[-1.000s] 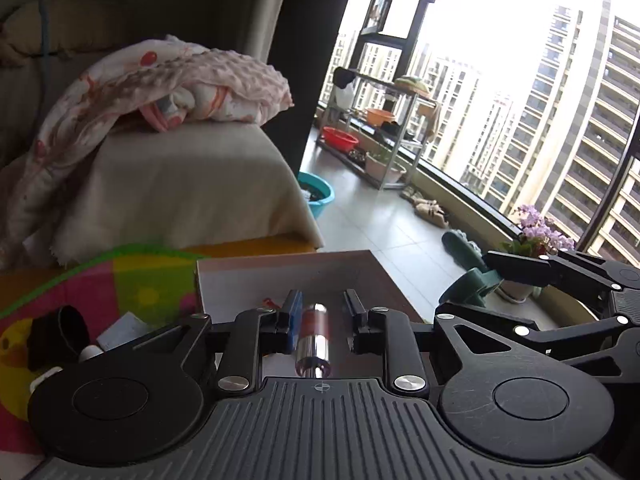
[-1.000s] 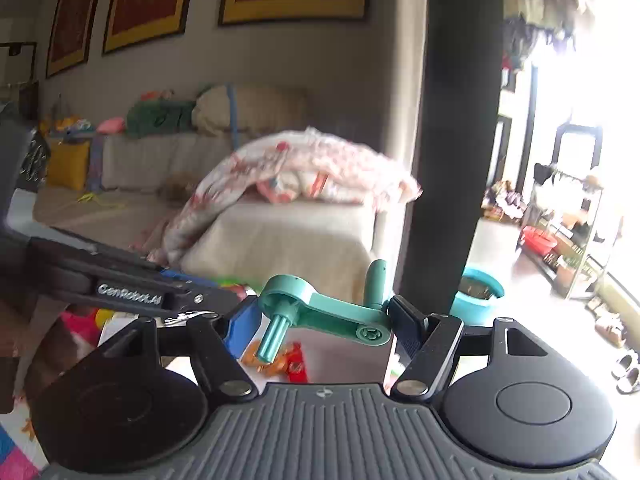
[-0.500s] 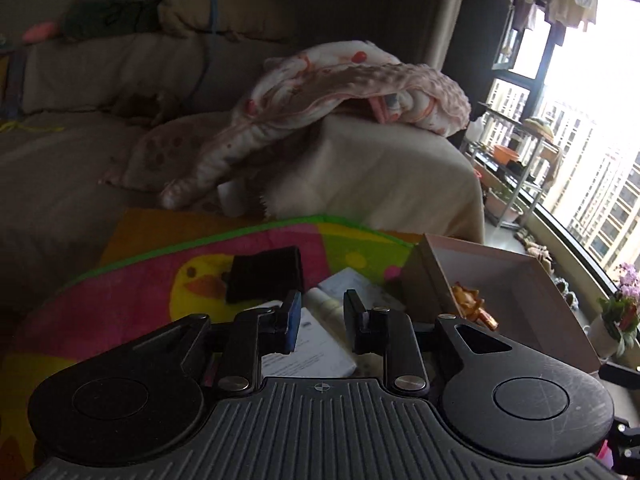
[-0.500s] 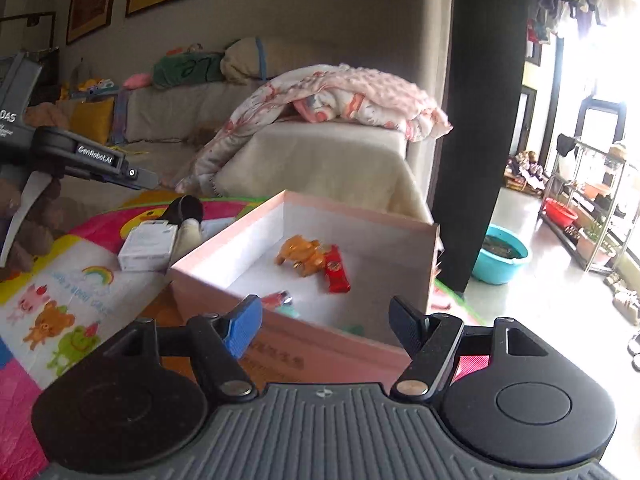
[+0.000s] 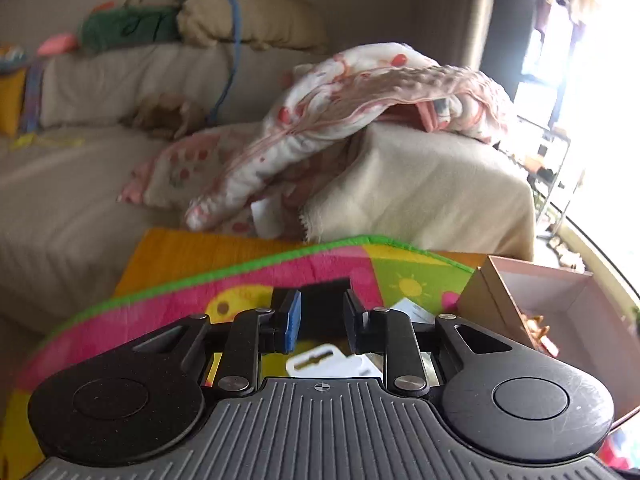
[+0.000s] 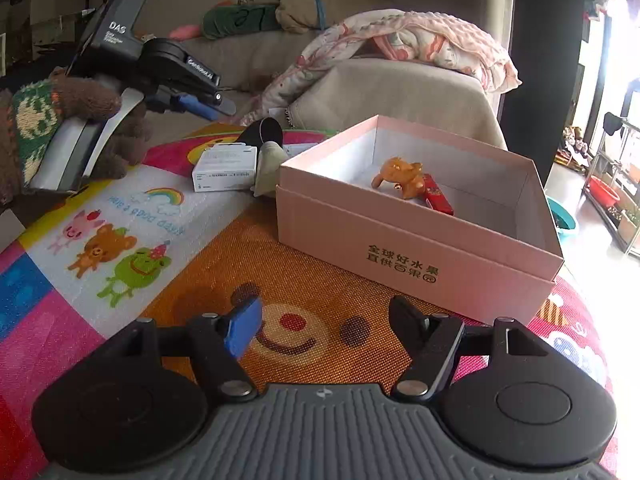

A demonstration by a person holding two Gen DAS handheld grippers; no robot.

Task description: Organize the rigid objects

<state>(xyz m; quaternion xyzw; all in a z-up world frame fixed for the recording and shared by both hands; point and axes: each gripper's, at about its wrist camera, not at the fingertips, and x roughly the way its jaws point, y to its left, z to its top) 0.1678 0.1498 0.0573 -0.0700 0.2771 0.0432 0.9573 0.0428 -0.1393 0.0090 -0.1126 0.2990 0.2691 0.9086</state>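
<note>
A pink cardboard box (image 6: 420, 256) stands open on the colourful play mat, with an orange figurine (image 6: 400, 176) and a red packet (image 6: 438, 200) inside. Its corner shows in the left wrist view (image 5: 520, 292). My right gripper (image 6: 324, 324) is open and empty, low over the mat in front of the box. My left gripper (image 5: 320, 316) is open and empty, its jaws on either side of a black cylinder (image 5: 324, 300), apart from it. The left gripper (image 6: 180, 76) hangs above a white box (image 6: 226, 166) and the black cylinder (image 6: 262, 132) left of the pink box.
A sofa (image 6: 380, 88) with a pink patterned blanket (image 6: 420, 40) stands behind the mat. A white hang-tab carton (image 5: 332, 364) lies under the left gripper. A beige pouch (image 6: 268, 168) leans by the pink box. A shelf rack (image 6: 616, 168) stands at the right by the window.
The left gripper let go of a metal-capped tube, the right of a teal handle. Both pulled away from the box; the left swung left over the mat, the right drew back and down.
</note>
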